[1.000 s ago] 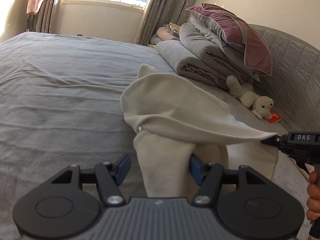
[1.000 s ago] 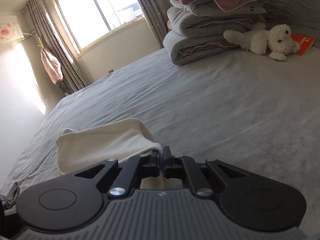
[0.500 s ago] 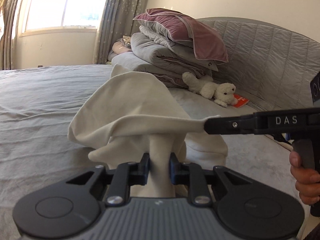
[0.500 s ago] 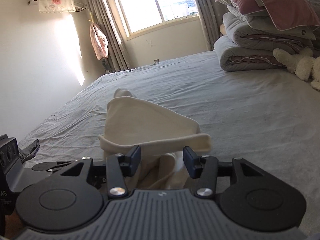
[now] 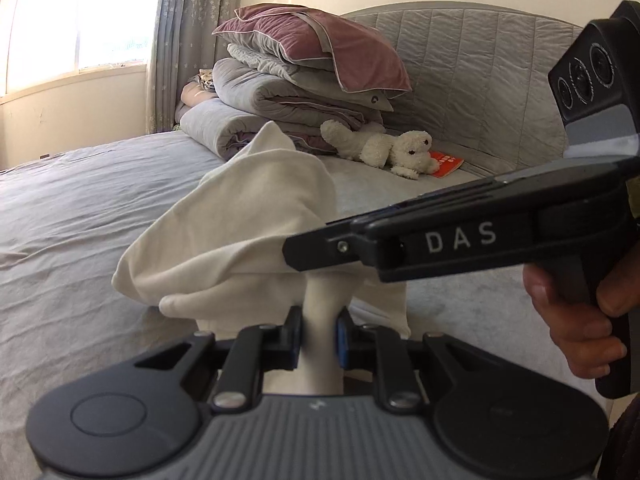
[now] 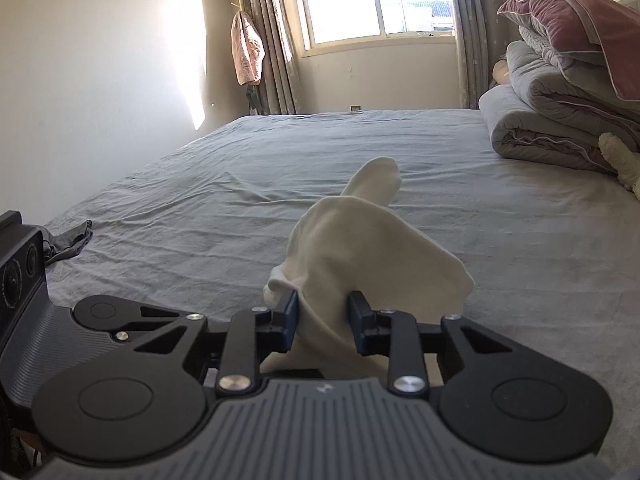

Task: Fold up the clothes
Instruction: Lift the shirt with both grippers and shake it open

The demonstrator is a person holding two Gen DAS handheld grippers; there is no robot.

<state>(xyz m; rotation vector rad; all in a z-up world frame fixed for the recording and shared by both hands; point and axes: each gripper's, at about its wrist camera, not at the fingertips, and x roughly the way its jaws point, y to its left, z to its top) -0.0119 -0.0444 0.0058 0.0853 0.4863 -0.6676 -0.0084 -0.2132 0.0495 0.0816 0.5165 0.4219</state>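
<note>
Left gripper [image 5: 319, 336], jaws pinching a bunched fold of the cream soft-knit garment [image 5: 256, 216], which is lifted in a peak above the grey-sheeted bed [image 5: 80, 216]. Right gripper [image 6: 323, 320], jaws part-spread with cloth between them; whether they grip it I cannot tell. White plush toy [image 5: 380, 148] lies beside stacked grey quilts [image 5: 280, 108].

Cream garment [image 5: 256, 216] pinched between left gripper [image 5: 319, 336] jaws, right gripper [image 5: 316, 246] alongside.
</note>
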